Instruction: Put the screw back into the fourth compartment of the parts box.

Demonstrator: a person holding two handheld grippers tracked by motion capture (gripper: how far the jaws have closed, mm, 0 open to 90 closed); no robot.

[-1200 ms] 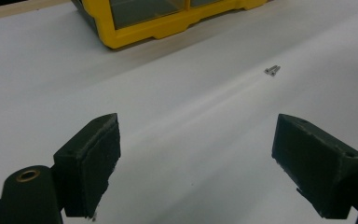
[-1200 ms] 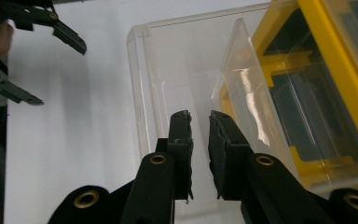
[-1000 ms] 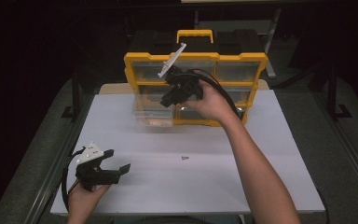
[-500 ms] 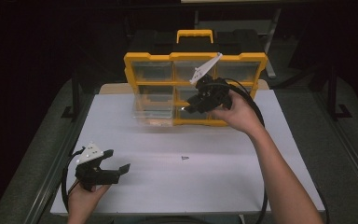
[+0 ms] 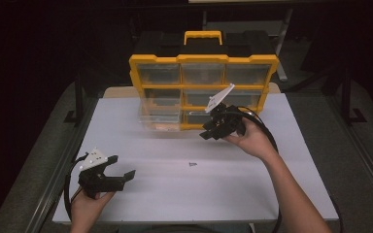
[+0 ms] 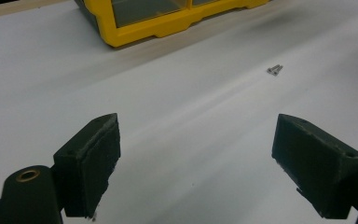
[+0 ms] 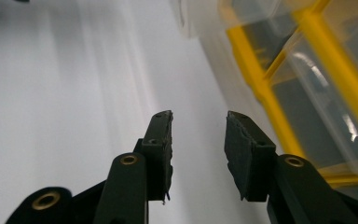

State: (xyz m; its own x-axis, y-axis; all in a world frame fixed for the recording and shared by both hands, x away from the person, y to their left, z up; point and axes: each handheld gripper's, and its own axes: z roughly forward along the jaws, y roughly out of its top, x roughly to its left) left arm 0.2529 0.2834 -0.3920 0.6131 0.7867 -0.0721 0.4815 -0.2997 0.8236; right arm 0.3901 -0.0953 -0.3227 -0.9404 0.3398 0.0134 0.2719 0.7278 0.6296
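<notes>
White table [image 5: 281,194], yellow organizer [image 5: 203,60] at its back.
Right tongs [image 5: 208,131] just before organizer, parting, empty; left tongs [image 5: 122,167] agape near screws [image 5: 192,164].

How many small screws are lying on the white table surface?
2, as far as the pictures show: the screws lie side by side, touching or nearly so, on the bare white table, in front of the yellow drawer organizer. Others may be hidden inside its drawers.

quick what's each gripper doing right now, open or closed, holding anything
Left gripper: open wide, empty, low over the white table.
Right gripper: part open, jaws just been opening, nothing between them, beside the yellow organizer.
</notes>
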